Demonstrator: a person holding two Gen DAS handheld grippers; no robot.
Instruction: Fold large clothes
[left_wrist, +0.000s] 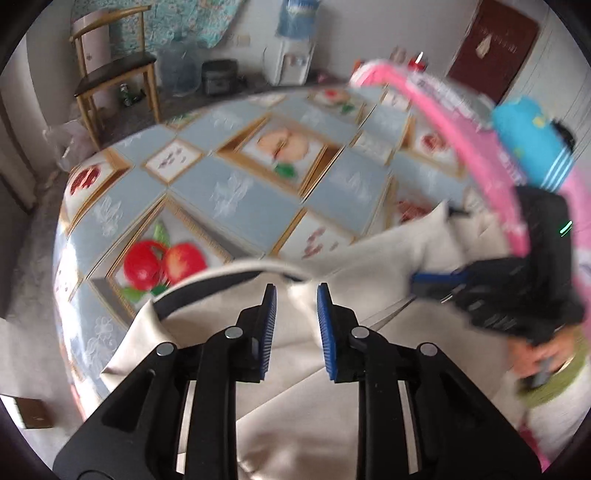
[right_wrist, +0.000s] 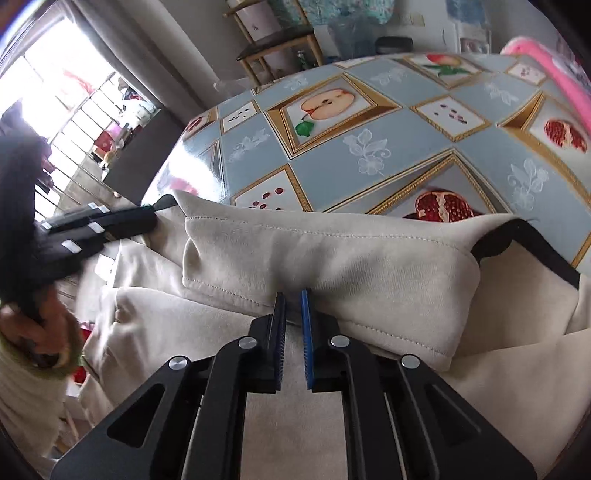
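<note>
A large cream garment with dark trim lies at the near edge of a table covered in a fruit-pattern cloth. My left gripper hangs over the garment with its jaws apart, and a raised fold of cloth sits between the blue pads. My right gripper is nearly closed on a stitched cream fold of the same garment. The right gripper also shows in the left wrist view, at the garment's right side. The left gripper shows blurred in the right wrist view.
A pink curved hoop and a blue object are at the table's far right. A wooden chair and a water dispenser stand behind the table. A window with bars is on the left.
</note>
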